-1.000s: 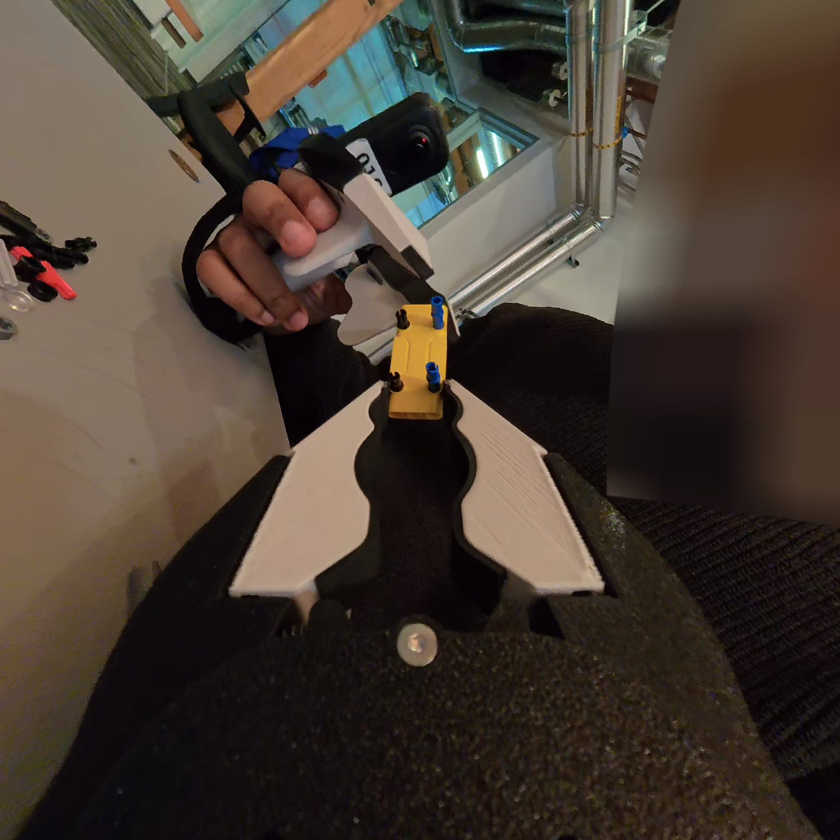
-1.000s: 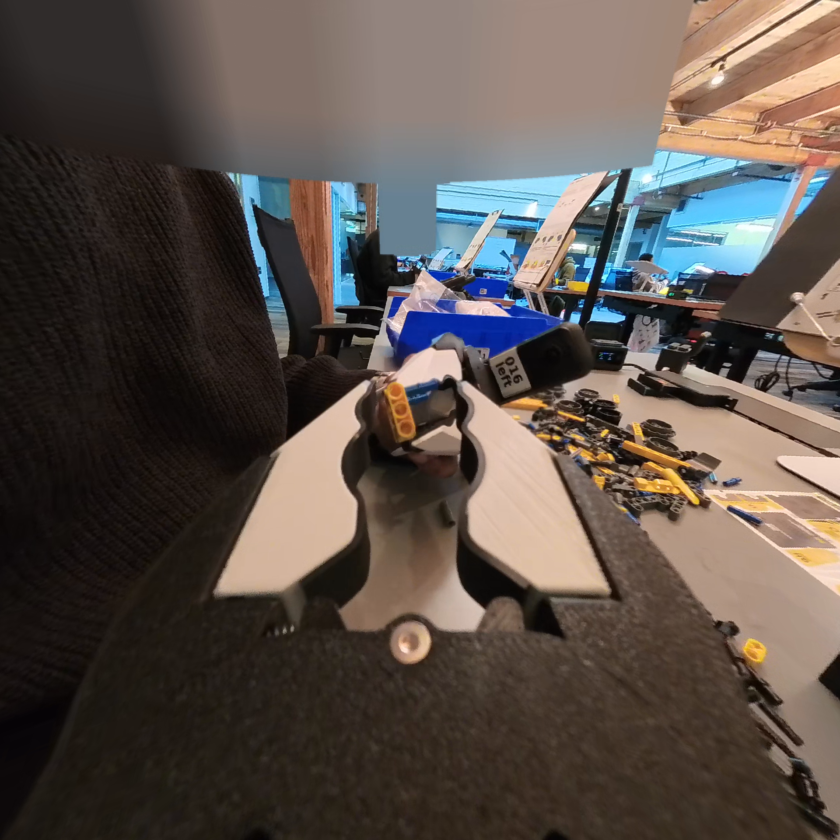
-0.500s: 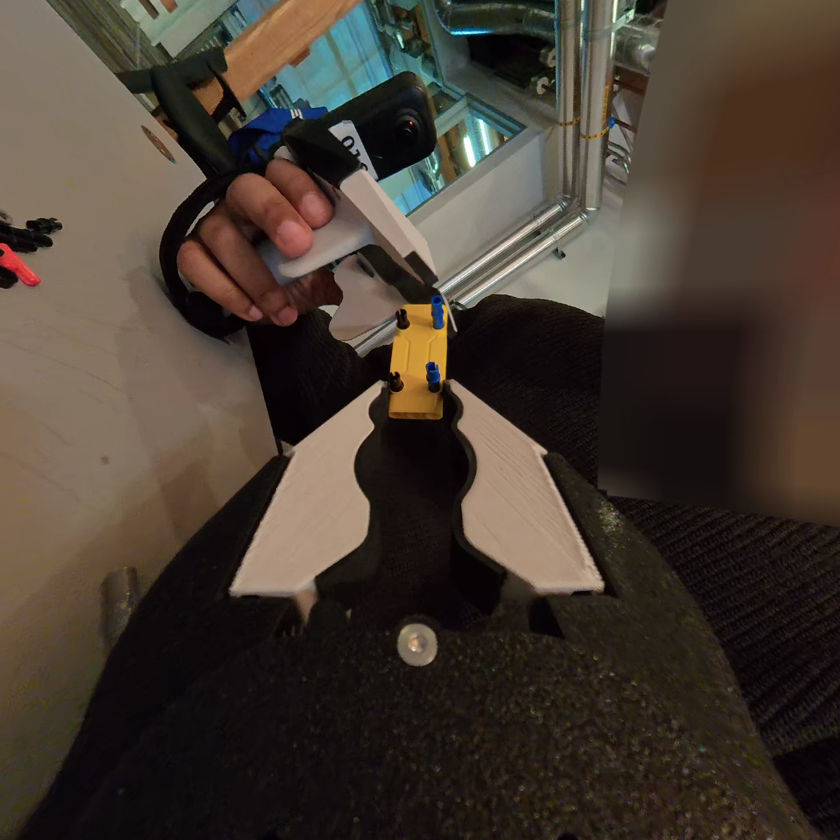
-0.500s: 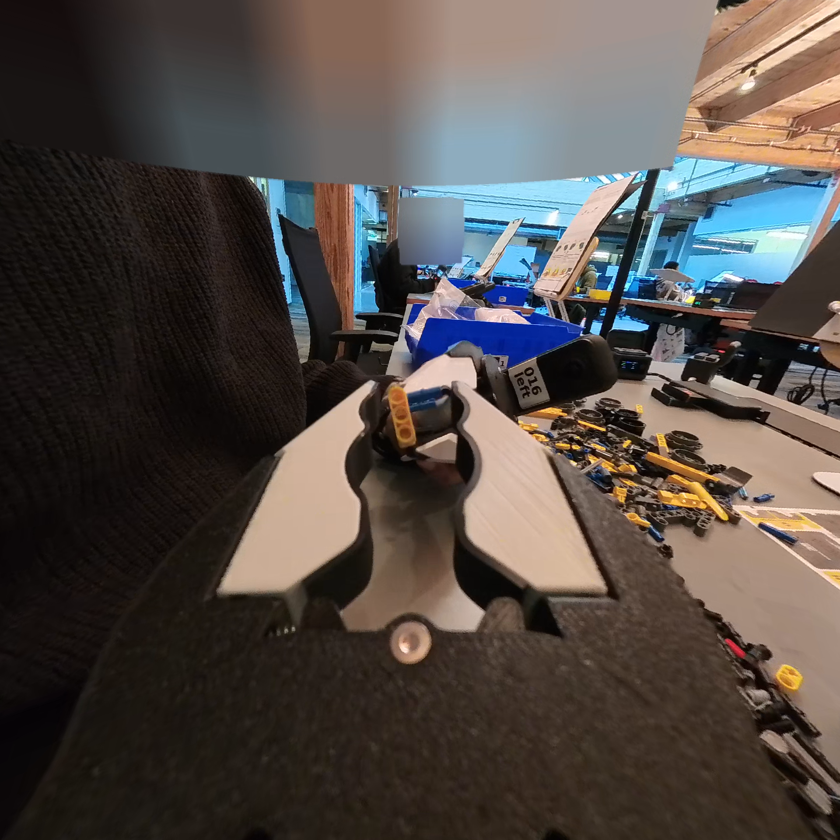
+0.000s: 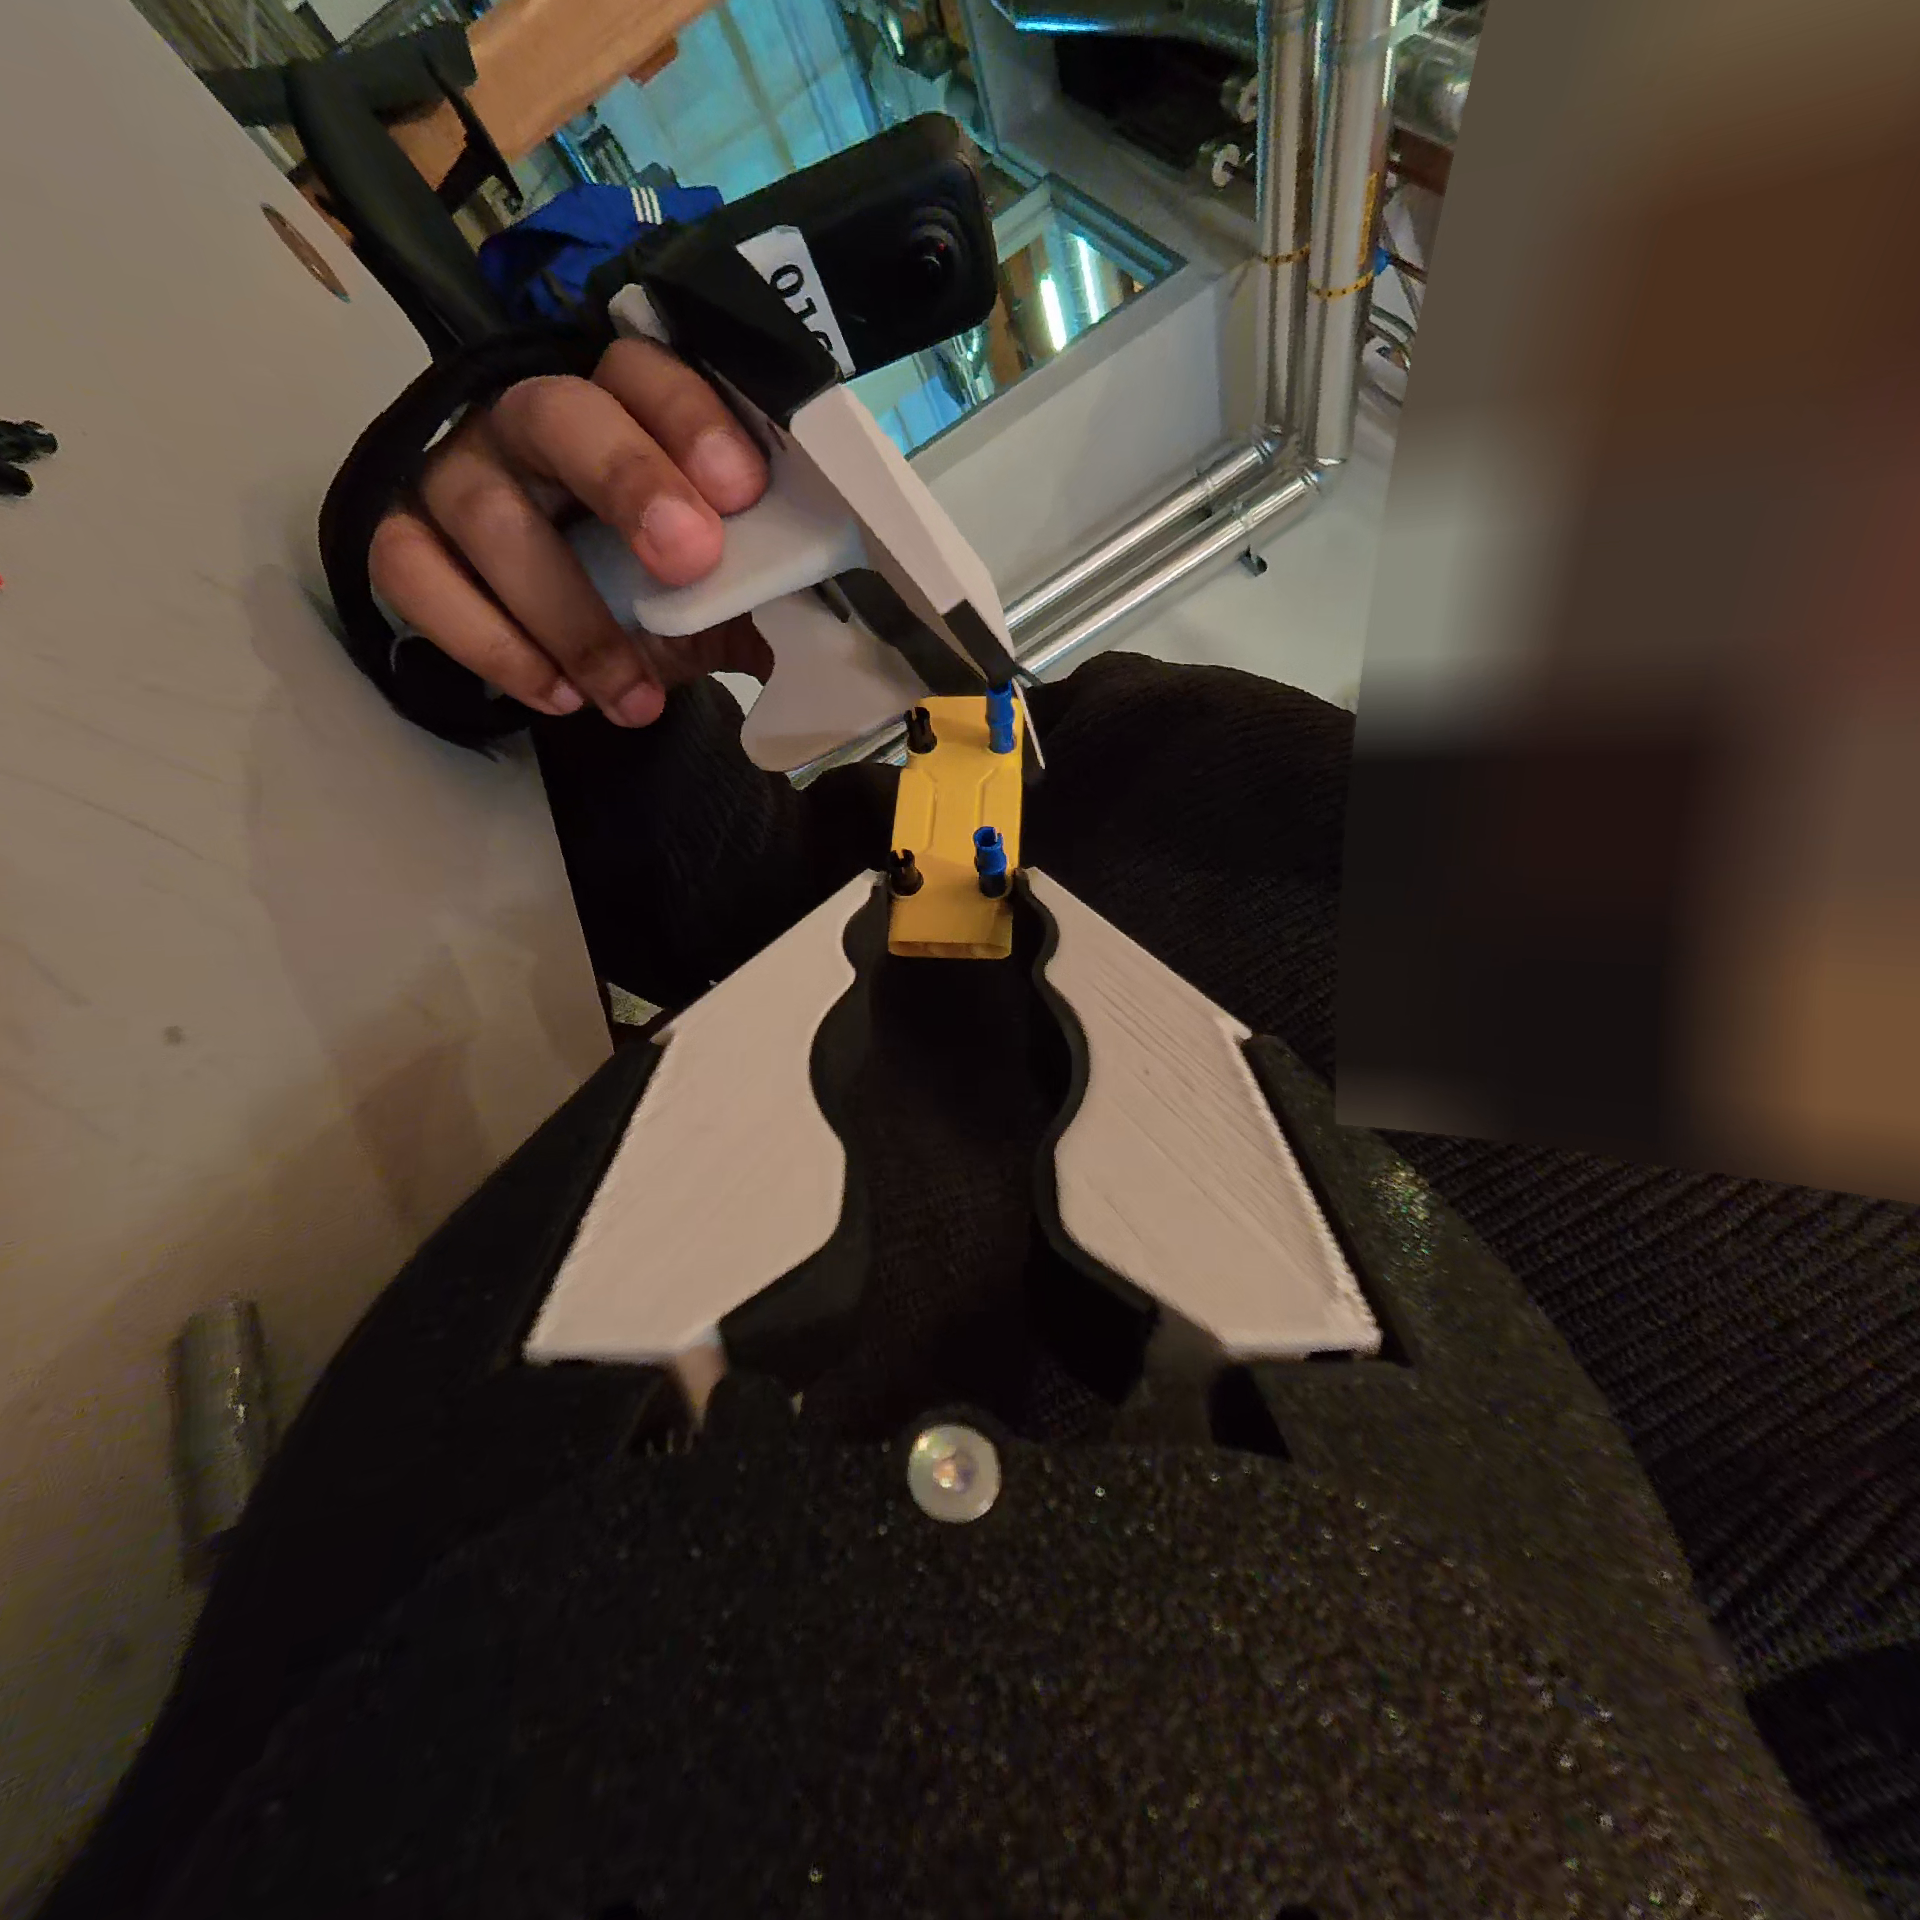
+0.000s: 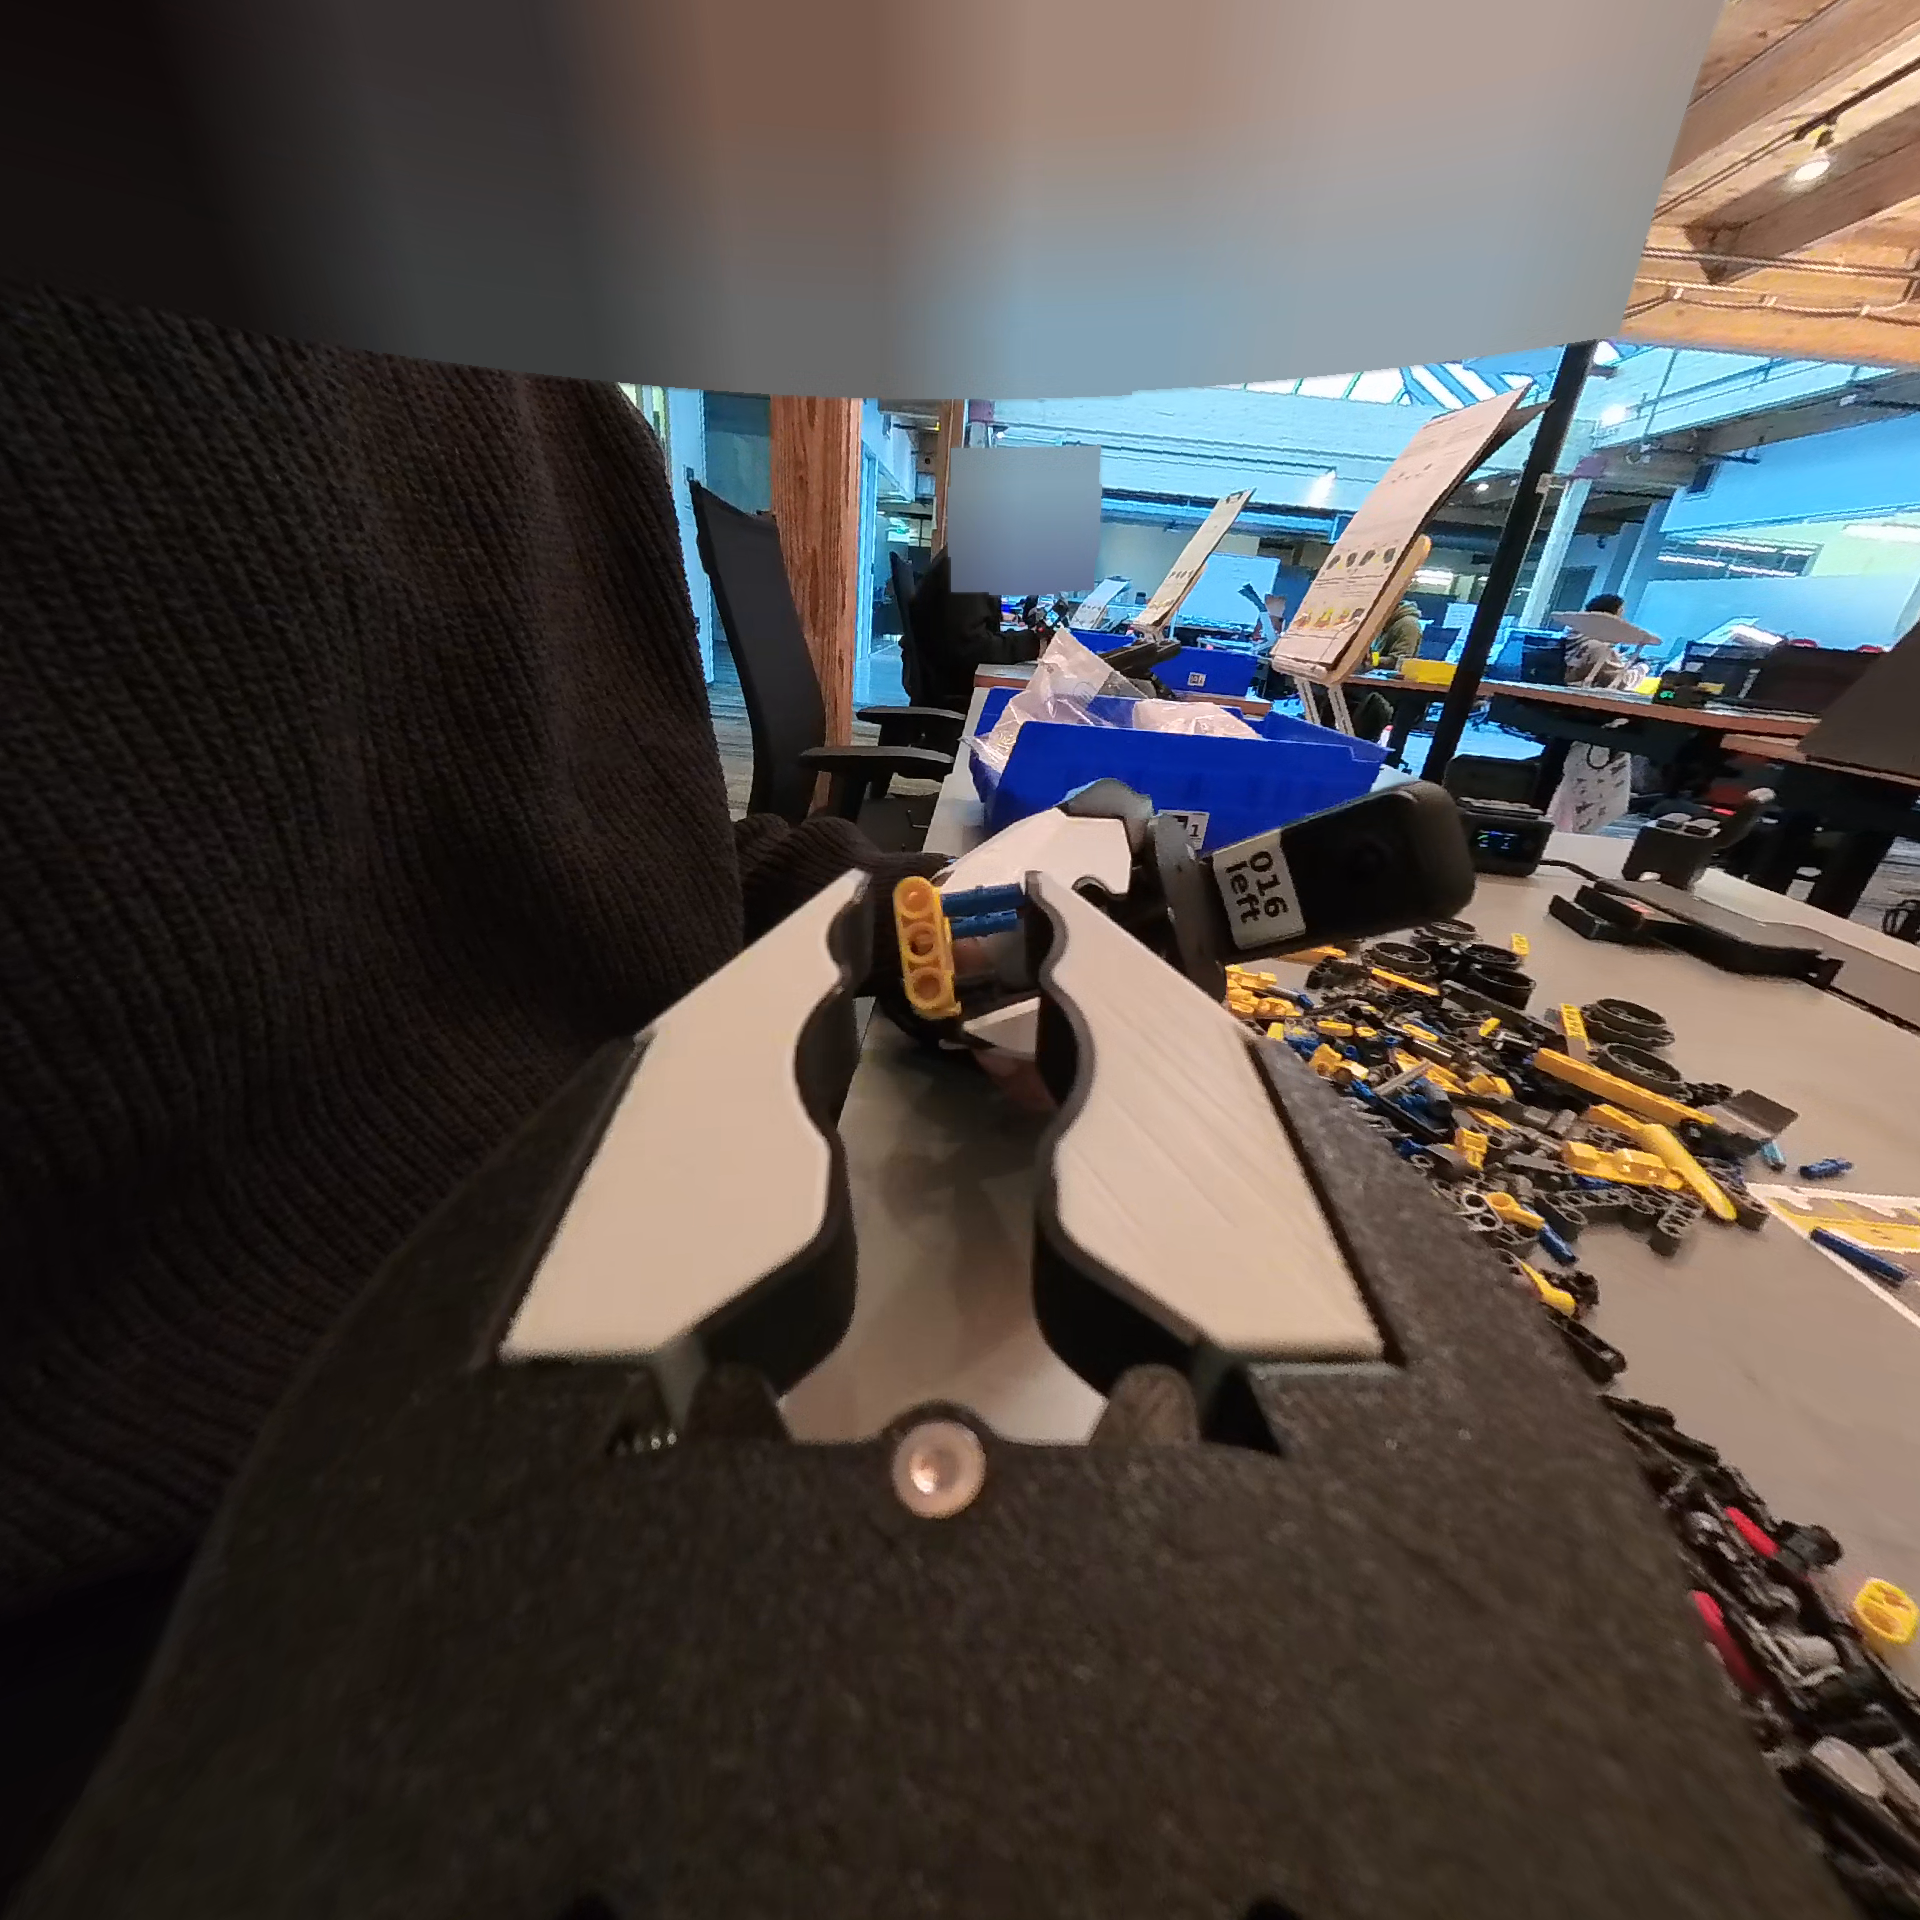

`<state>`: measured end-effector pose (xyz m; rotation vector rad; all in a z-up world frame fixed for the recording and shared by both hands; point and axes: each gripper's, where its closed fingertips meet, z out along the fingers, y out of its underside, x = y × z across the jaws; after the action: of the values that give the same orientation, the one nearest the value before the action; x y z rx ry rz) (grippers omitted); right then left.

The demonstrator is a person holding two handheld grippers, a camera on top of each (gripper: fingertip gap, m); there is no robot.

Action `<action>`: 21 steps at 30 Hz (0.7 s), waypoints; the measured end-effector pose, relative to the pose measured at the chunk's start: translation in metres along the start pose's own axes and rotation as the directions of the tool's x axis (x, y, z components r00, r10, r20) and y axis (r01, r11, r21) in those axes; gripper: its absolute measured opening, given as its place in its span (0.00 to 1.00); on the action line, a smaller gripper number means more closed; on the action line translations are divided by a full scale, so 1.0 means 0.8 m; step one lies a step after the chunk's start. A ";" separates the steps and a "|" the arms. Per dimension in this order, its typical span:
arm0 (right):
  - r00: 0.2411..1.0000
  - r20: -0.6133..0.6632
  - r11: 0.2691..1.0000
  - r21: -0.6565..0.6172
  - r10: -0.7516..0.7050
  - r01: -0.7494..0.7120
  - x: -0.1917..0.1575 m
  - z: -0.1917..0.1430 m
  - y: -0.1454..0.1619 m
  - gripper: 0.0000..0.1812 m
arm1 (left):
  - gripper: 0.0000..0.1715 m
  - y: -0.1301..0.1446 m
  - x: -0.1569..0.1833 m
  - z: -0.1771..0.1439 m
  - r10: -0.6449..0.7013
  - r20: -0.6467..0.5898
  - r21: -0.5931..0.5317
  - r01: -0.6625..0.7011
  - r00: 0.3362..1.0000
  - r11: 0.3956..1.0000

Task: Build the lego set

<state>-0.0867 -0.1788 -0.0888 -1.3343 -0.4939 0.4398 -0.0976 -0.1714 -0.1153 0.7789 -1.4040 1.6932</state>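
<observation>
Grey table (image 6: 1849, 1081) off to my right, with a pile of loose parts (image 6: 1507, 1091) scattered on it and a blue bin (image 6: 1143, 774) behind. Both grippers are up off it, in front of a black sweater (image 6: 312, 831).

Left gripper (image 5: 956, 896) is clamped on the near end of a small yellow brick (image 5: 956, 810), one fingertip on each side. The brick sticks straight out from the tips. Four pins stand up from its face: two black on one side, two blue on the other.

Right gripper (image 6: 945, 906) comes in from above in the left view, with a hand (image 5: 551, 551) wrapped round its grip. Its tips are closed down at the brick's far end, around the far blue pin (image 5: 1000, 715). From its own camera it looks like one finger backs the brick and the other sits on the pin's end, so I'd call it squeezing across the two. I can't quite see the contact on the back side.

Handling-wise, my read is that the brick is light, hard plastic. It's stiff, won't deform, and is a bit slick on the smooth faces. The flat side walls are the place to hold it, like the left gripper does, well clear of the pins. The pins are tiny and round, so they'd likely roll or tilt if pinched off-centre. Better to push on a pin's end, square along its axis.
</observation>
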 end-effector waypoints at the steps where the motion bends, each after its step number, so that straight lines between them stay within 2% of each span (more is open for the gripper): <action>1: 1.000 0.000 1.000 0.000 0.000 0.000 0.000 0.000 0.000 0.16 | 0.14 0.000 0.000 0.000 -0.002 -0.002 0.000 0.002 1.000 1.000; 21: 1.000 -0.019 1.000 0.001 0.004 -0.004 0.004 -0.001 0.000 0.13 | 0.13 -0.004 0.000 -0.003 0.007 0.004 0.017 -0.007 1.000 1.000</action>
<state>-0.0839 -0.1777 -0.0883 -1.3373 -0.4751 0.4298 -0.0949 -0.1690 -0.1142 0.7879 -1.3975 1.7121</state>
